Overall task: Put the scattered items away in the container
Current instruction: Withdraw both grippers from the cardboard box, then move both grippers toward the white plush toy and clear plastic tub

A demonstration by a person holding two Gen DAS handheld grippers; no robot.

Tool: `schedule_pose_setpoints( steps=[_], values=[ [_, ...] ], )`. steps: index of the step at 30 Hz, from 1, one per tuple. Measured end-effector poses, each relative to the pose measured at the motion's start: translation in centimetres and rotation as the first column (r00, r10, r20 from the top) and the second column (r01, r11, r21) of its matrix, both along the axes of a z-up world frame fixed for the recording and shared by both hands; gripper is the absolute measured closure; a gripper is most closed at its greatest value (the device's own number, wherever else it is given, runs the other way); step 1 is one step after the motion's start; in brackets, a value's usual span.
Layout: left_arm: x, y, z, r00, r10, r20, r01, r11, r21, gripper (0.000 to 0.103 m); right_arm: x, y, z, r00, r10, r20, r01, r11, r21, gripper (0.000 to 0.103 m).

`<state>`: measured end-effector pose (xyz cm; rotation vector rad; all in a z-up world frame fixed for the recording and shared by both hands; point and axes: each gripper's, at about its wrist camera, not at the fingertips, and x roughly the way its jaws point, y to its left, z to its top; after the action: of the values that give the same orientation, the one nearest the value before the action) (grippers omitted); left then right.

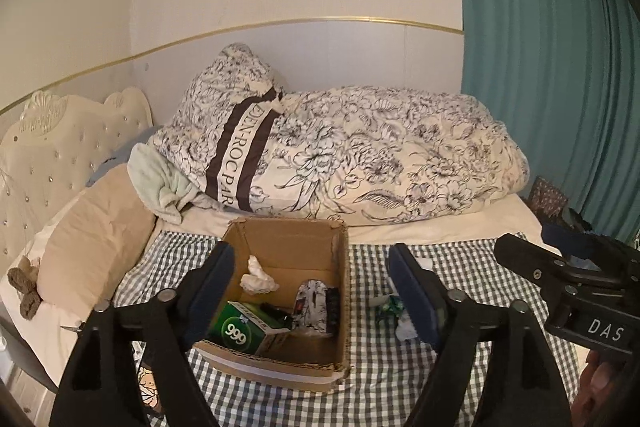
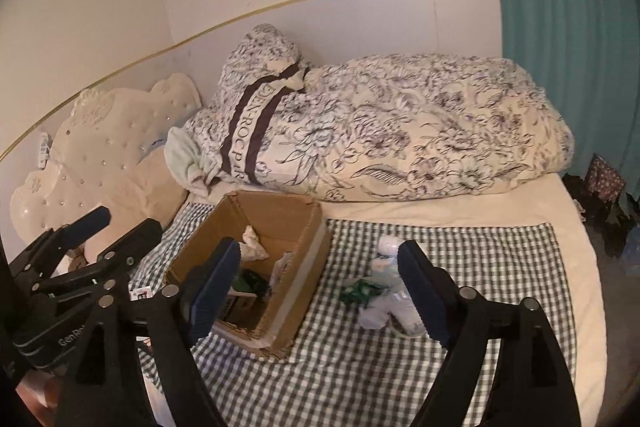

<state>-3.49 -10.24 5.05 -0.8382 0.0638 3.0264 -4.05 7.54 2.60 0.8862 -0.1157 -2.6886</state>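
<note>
Both grippers (image 1: 312, 287) (image 2: 320, 283) gape empty above the cardboard box (image 1: 340, 311) holding a green "999" carton (image 1: 244, 327)

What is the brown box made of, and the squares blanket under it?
The box looks like plain matte cardboard: brown walls with ragged, torn rims. The checked blanket seems to be soft woven cloth, probably cotton, with a dull gingham weave that lies flat on the bed.

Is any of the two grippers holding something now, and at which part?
Nothing is held. The left gripper and the right gripper are both open, with nothing pressed between their pads.
</note>
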Motion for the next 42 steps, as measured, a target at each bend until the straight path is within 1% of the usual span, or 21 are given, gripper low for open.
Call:
schedule_pose_setpoints(
  steps=[1,2,6,8,14,18,24,28,32,34,37,40,42],
  values=[
    [0.3,0.4,0.2,1.000,-0.008,-0.005,0.008,1.000,0.001,0.012,0.2,0.5,0.1,1.000,-0.007,-0.004,0.007,1.000,0.000,0.021],
    [0.4,0.7,0.3,1.000,-0.012,-0.010,0.012,1.000,0.003,0.009,0.5,1.0,0.3,1.000,-0.014,-0.008,0.014,1.000,-0.002,0.020],
    [1.2,2.0,0.8,0.999,-0.031,-0.026,0.031,1.000,0.003,0.007,1.1,2.8,0.7,1.000,-0.024,-0.018,0.023,1.000,-0.003,0.013],
    [1.5,2.5,0.9,0.999,-0.036,-0.028,0.036,0.999,0.004,0.000,1.6,3.5,0.9,0.999,-0.017,-0.030,0.016,1.000,-0.012,0.011],
    [3.2,3.3,1.5,0.997,-0.045,-0.069,0.048,0.998,0.032,0.000,2.9,5.6,1.1,0.999,-0.023,-0.042,0.021,0.999,-0.032,0.000],
    [4.0,3.8,1.8,0.996,-0.039,-0.078,0.042,0.998,0.035,0.000,3.7,6.9,1.3,0.998,-0.033,-0.047,0.032,0.999,-0.036,0.000],
    [4.5,4.9,1.6,0.997,-0.041,-0.071,0.044,0.998,0.043,0.000,4.4,8.8,1.0,0.998,-0.044,-0.039,0.043,0.998,-0.035,0.000],
    [4.6,6.3,1.0,0.998,-0.054,-0.044,0.055,0.998,0.025,0.000,4.8,10.3,0.9,0.998,-0.055,-0.039,0.054,0.998,-0.031,0.000],
    [4.5,7.6,0.3,0.997,-0.063,-0.036,0.063,0.998,0.001,0.000,5.1,11.6,0.6,0.998,-0.042,-0.047,0.042,0.999,-0.009,0.000],
    [4.3,8.1,-0.1,0.997,-0.069,-0.030,0.069,0.998,0.002,0.000,5.4,12.1,0.4,0.996,-0.047,-0.071,0.048,0.999,0.014,0.000],
    [4.1,8.9,-1.0,0.996,-0.086,-0.027,0.086,0.996,0.012,0.000,6.1,12.9,0.0,0.992,-0.041,-0.119,0.042,0.999,0.009,0.000],
    [3.6,9.8,-2.2,0.996,-0.090,-0.005,0.090,0.996,-0.001,0.000,6.1,13.4,-0.6,0.991,-0.039,-0.125,0.039,0.999,-0.002,0.000],
    [3.4,10.3,-3.1,0.996,-0.090,0.008,0.090,0.996,-0.011,0.000,5.9,13.6,-1.1,0.993,-0.037,-0.115,0.038,0.999,0.007,0.000]
  ],
)
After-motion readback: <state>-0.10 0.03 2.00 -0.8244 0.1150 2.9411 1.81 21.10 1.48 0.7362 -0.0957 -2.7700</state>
